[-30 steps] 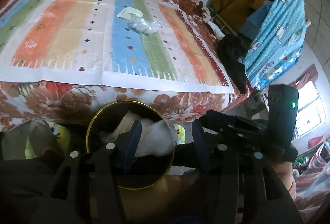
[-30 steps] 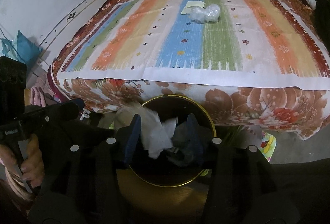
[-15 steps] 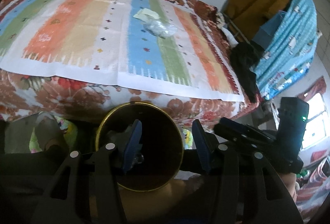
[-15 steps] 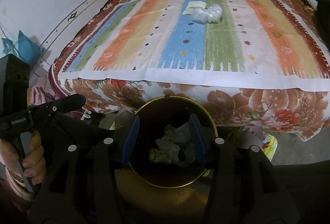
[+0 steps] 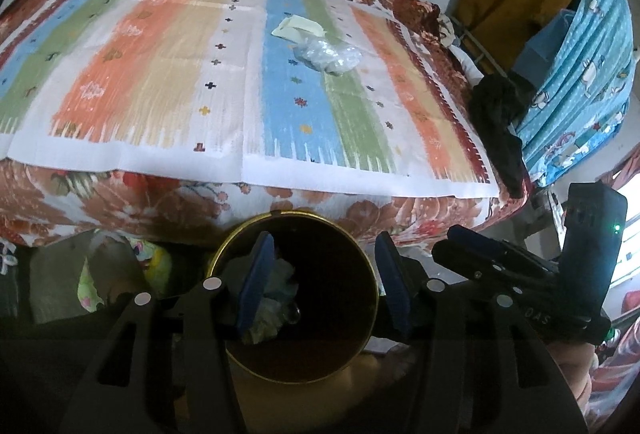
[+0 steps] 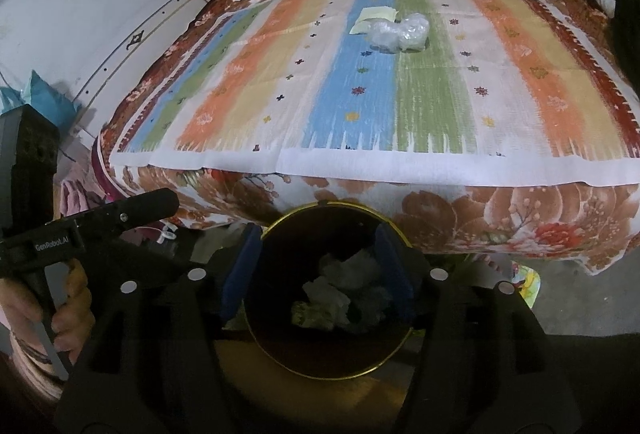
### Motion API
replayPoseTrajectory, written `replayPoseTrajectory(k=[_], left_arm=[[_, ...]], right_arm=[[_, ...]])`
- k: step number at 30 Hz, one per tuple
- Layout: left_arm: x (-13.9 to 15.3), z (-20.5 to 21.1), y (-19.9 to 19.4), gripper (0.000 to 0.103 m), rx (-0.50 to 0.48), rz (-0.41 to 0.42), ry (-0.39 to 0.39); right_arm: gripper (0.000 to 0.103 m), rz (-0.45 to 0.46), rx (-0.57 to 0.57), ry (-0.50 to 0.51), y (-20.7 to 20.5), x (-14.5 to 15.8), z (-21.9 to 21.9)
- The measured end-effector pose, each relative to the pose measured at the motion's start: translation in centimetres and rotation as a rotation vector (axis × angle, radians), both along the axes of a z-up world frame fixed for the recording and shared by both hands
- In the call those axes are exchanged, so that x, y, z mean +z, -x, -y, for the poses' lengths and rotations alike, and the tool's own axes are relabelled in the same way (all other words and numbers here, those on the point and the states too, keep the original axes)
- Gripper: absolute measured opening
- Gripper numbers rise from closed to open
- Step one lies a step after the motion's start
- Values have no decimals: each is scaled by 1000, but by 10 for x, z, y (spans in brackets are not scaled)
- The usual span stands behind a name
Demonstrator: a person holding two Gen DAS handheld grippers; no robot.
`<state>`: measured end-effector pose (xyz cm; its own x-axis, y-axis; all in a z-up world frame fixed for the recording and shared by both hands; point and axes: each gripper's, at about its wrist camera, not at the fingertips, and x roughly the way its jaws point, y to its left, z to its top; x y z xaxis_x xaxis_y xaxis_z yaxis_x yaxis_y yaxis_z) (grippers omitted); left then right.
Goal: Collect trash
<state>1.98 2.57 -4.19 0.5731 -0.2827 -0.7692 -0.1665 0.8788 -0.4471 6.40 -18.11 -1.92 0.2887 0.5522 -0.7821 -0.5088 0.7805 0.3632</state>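
A round bin with a gold rim (image 5: 294,222) (image 6: 336,203) stands on the floor against the bed's front. Crumpled white paper (image 6: 340,294) (image 5: 276,298) lies inside it. My left gripper (image 5: 324,282) is open and empty above the bin. My right gripper (image 6: 316,274) is open and empty above the bin too. A crumpled clear plastic bag (image 5: 328,56) (image 6: 400,32) and a pale yellow paper (image 5: 298,28) (image 6: 374,19) lie on the striped cloth (image 5: 200,74) (image 6: 420,94), far from both grippers.
The bed with a floral cover (image 6: 500,222) fills the middle. A blue patterned cloth over a rack (image 5: 592,74) and dark clothing (image 5: 500,122) stand at the right. The other gripper's handle shows in each view (image 5: 520,266) (image 6: 80,230).
White paper held between the fingers a second ago has dropped into the bin. Both grippers now stand empty and have risen slightly over the bin.
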Motion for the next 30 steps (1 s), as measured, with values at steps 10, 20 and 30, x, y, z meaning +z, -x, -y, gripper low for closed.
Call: replayPoseTrajectory(k=[10,20,30], left_arm=[[7,-18,-40,60,29,-49,-1],[20,-30,-73,73,75,-26,-83],[34,-43,-116,84,126,2,-164]], right_arm=[[71,59,-58,49,-34,14,-5],[82,76,-77,83,-78,31,-10],[89,34,-134,103,-127,30,-16]])
